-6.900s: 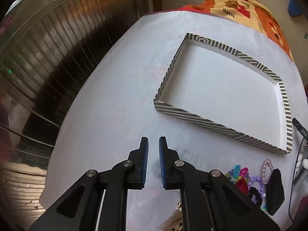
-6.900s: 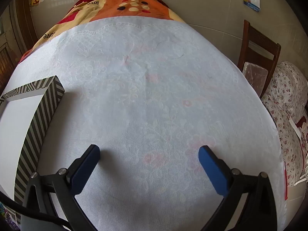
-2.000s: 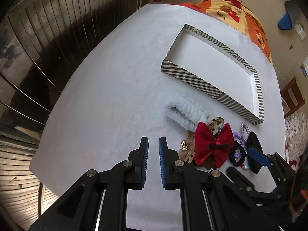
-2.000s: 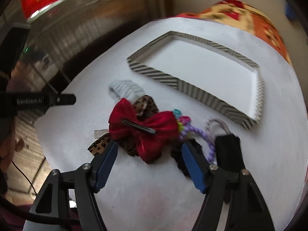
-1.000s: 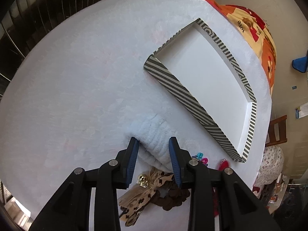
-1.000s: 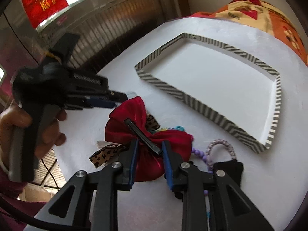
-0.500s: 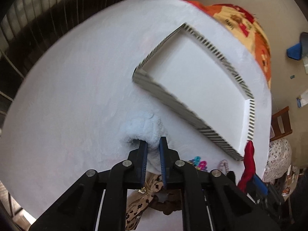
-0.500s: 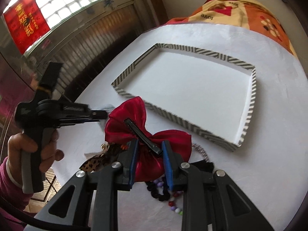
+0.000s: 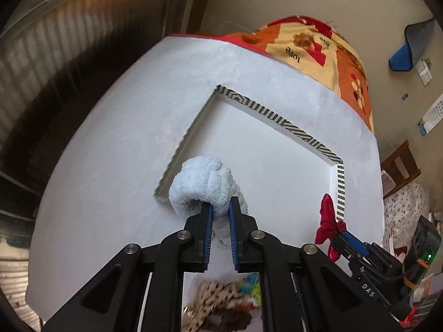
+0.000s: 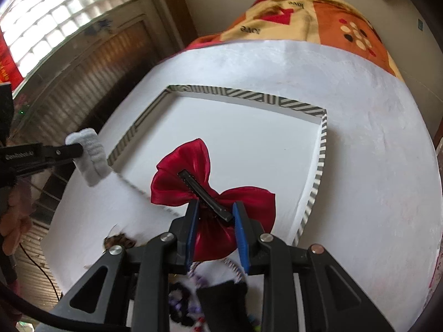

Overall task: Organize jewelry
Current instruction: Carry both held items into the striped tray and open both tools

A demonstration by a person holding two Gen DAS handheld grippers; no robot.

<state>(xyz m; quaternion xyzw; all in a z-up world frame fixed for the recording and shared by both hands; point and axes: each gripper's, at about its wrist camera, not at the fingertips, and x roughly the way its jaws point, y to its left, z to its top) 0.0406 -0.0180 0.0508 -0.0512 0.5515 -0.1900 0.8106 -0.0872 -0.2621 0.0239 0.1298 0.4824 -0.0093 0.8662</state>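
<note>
Between blue fingers point(image 10: 240, 229), shiny red satin bow point(image 10: 193, 182) with black clip point(image 10: 206, 196).

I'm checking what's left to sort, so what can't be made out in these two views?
- Left wrist view: the pile of leftover pieces is blurred and mostly behind the left gripper, which holds the pale blue band.
- Right wrist view: beads and a dark piece are blurred behind the right gripper, which holds the red bow.
- The tray's near rim is hidden by the bow.
</note>
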